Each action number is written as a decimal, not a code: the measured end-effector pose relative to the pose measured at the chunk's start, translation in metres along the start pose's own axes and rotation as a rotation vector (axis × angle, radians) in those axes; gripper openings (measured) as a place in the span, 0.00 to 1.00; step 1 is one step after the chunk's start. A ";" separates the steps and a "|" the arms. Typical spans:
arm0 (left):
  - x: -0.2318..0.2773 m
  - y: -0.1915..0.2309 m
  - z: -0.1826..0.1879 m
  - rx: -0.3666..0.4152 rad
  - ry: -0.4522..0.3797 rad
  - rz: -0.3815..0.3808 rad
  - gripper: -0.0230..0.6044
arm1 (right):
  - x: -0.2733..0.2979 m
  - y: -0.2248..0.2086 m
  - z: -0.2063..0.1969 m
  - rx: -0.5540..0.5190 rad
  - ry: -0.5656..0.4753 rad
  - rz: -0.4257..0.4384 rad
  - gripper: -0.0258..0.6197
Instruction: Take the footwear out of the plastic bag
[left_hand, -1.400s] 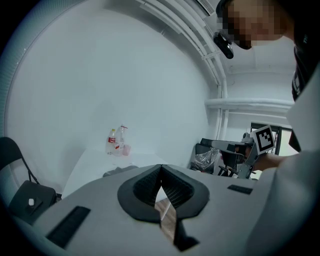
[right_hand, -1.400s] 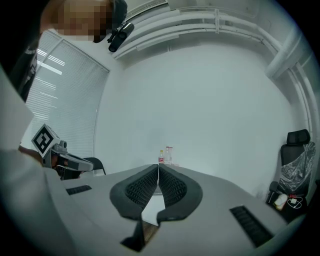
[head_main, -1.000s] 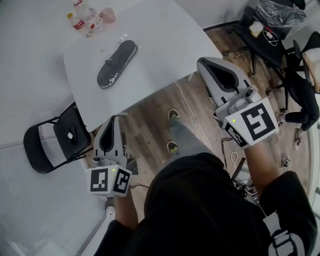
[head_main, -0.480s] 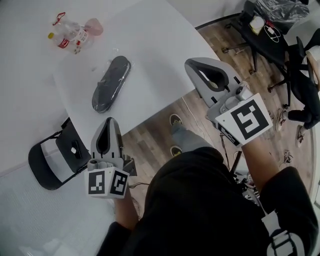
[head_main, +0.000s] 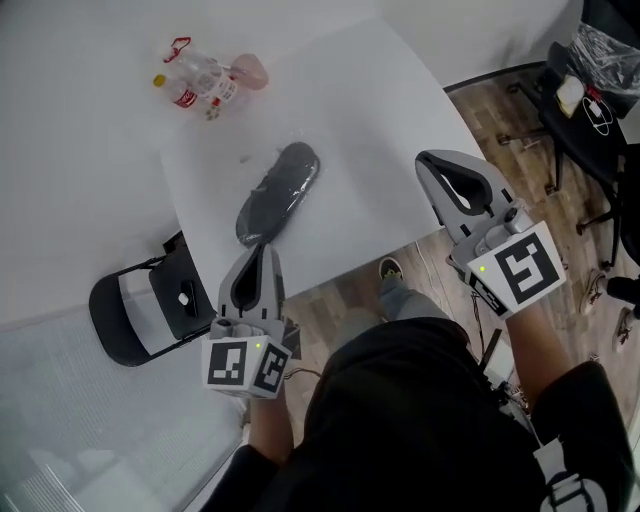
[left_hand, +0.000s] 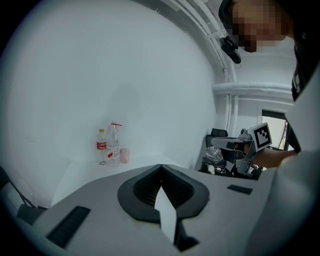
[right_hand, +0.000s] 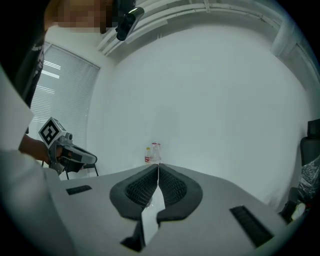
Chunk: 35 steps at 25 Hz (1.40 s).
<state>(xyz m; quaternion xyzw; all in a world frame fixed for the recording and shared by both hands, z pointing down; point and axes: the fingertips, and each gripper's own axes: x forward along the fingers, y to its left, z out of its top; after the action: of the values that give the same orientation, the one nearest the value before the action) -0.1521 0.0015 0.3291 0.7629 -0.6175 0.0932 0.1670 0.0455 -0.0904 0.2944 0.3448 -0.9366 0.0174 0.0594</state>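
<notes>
And it's the head view first: the scene is taken from high above, aimed steeply down past the person's dark top, with the white table (head_main: 330, 120) spread across the upper half and the left gripper (head_main: 262, 248) and right gripper (head_main: 424, 160) caught close below. Over to the left gripper view: set low and near level, it is sighted along its own jaws across the table to the distant bottles (left_hand: 107, 147), the right gripper glimpsed far right. The right gripper view is set likewise; the same bottles are shared dead ahead, and the left gripper is seen at its left.

2 btls (head_main: 184, 94), 1 cup (head_main: 251, 70), 1 bagged shoe (head_main: 278, 192)
</notes>
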 end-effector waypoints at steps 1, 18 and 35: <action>0.001 0.002 0.002 -0.003 0.000 0.003 0.07 | 0.004 0.000 0.000 0.000 -0.002 0.010 0.07; 0.051 0.081 -0.027 0.056 0.138 0.002 0.35 | 0.074 0.026 0.016 -0.078 -0.009 0.113 0.07; 0.153 0.156 -0.208 0.461 0.895 -0.195 0.97 | 0.152 0.016 -0.002 -0.088 0.047 0.149 0.07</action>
<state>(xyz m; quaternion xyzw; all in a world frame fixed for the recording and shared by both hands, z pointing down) -0.2571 -0.0892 0.5969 0.7193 -0.3749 0.5286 0.2505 -0.0793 -0.1760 0.3149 0.2707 -0.9579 -0.0114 0.0950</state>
